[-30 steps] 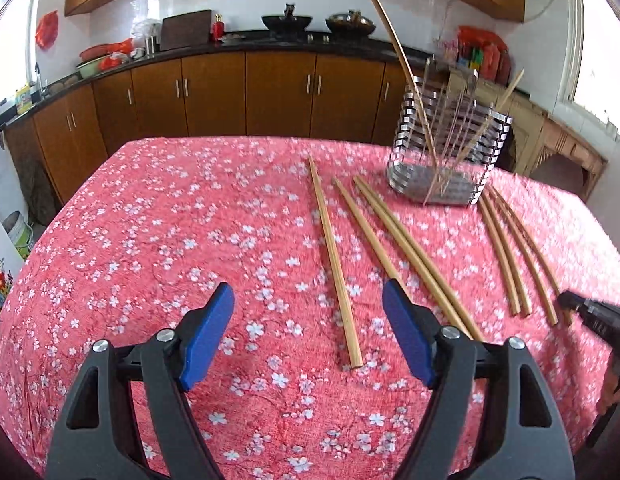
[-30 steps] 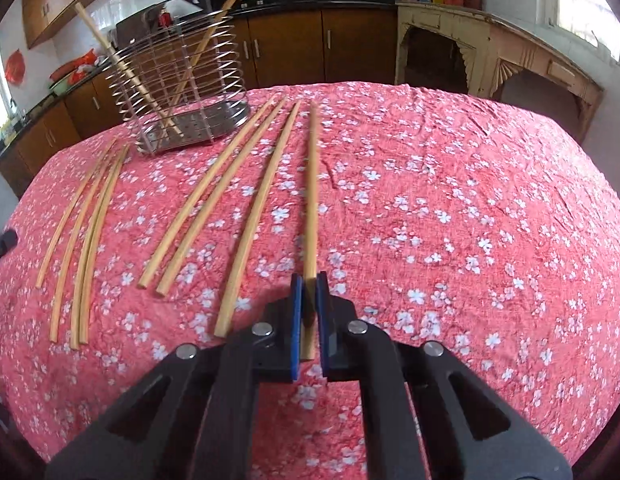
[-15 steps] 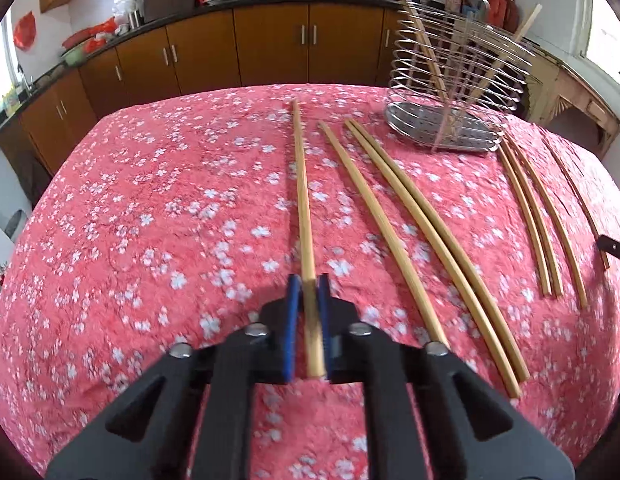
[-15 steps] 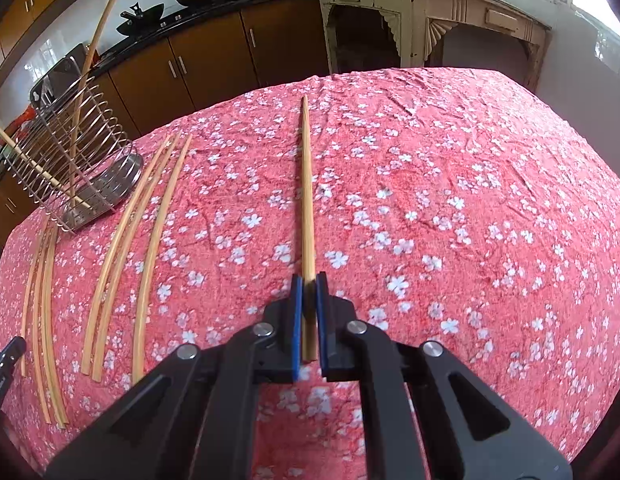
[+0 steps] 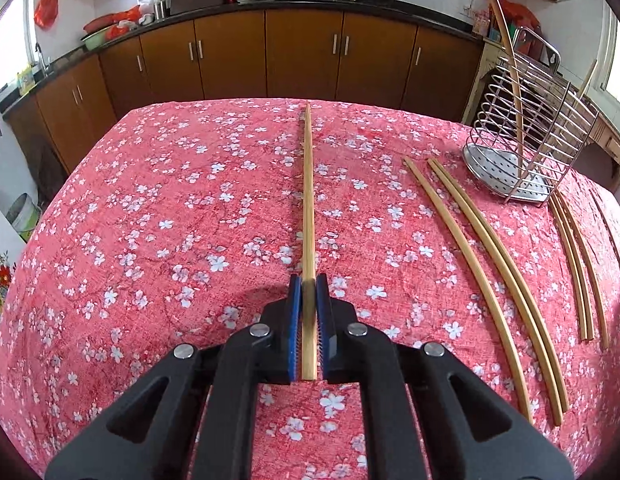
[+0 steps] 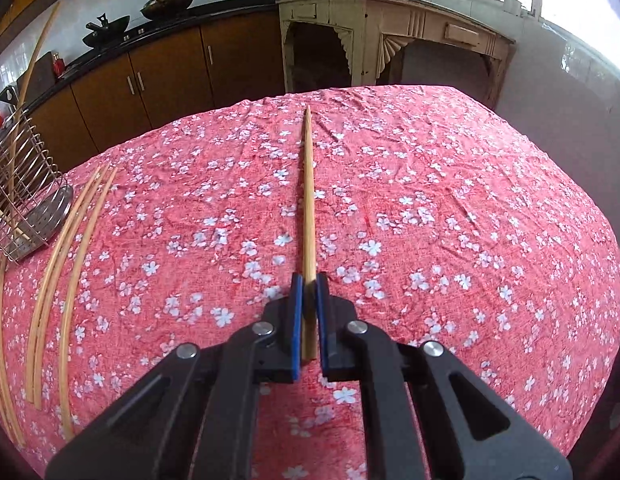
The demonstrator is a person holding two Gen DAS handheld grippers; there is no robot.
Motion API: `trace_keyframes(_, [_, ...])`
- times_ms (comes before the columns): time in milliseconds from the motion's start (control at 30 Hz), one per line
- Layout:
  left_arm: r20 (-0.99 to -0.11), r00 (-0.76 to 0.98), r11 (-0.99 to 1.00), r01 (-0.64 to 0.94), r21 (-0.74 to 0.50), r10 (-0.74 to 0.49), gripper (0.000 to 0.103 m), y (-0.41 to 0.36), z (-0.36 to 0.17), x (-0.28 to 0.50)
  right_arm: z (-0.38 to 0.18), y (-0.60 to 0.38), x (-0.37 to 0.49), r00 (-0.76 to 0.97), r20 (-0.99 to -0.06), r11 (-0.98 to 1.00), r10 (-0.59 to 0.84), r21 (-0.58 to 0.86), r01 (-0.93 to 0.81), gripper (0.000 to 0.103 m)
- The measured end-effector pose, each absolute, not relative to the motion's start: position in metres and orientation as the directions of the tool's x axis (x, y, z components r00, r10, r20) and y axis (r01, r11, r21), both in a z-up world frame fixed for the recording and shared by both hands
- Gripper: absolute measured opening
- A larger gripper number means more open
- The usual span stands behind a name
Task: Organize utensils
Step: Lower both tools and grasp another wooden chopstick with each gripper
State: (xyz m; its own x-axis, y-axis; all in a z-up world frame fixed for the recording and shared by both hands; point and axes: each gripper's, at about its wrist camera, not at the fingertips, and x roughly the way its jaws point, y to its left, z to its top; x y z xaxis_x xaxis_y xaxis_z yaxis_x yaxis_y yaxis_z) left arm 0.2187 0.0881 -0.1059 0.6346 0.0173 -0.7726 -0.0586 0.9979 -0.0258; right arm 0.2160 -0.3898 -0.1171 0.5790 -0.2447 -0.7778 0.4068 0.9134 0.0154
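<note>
Each gripper holds one long bamboo chopstick that points away over the red flowered tablecloth. My left gripper (image 5: 308, 280) is shut on a chopstick (image 5: 308, 200) near its thick end. My right gripper (image 6: 308, 278) is shut on another chopstick (image 6: 308, 200) the same way. A wire utensil basket (image 5: 522, 148) stands at the far right of the left wrist view, with two chopsticks leaning in it. The same basket (image 6: 21, 200) shows at the left edge of the right wrist view. Several loose chopsticks (image 5: 490, 272) lie on the cloth beside it.
The table's red cloth (image 5: 149, 240) drops off at the far edge toward brown kitchen cabinets (image 5: 301, 60). More loose chopsticks (image 6: 57, 260) lie left of the right gripper. A cream wooden stand (image 6: 370, 36) is behind the table in the right wrist view.
The left gripper, open a second ago above a lying chopstick, has shut on it and swung it left, away from the basket. The right gripper has carried its chopstick rightward, away from the others.
</note>
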Motion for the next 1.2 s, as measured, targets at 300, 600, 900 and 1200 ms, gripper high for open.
trace_keyframes(300, [-0.773,0.634,1.000,-0.022,-0.010,0.006,0.023,0.079,-0.106,0.220,-0.117,-0.392,0.216,0.579,-0.778,0.914,-0.244,0.015,0.406,0.009])
trace_keyframes(600, [-0.773,0.635,1.000,-0.013,-0.013,-0.002,0.028,0.075,-0.106,0.218,-0.117,-0.395,0.214,0.587,-0.778,0.913,-0.223,0.044,0.405,0.009])
trace_keyframes(900, [-0.775,0.631,1.000,-0.004,0.025,0.022,0.030,0.071,-0.109,0.204,-0.116,-0.388,0.203,0.582,-0.778,0.920,-0.237,0.013,0.392,0.010])
trace_keyframes(1200, [-0.773,0.634,1.000,-0.015,-0.024,-0.009,0.014,0.078,-0.108,0.203,-0.116,-0.387,0.203,0.582,-0.778,0.921,-0.238,0.010,0.389,0.009])
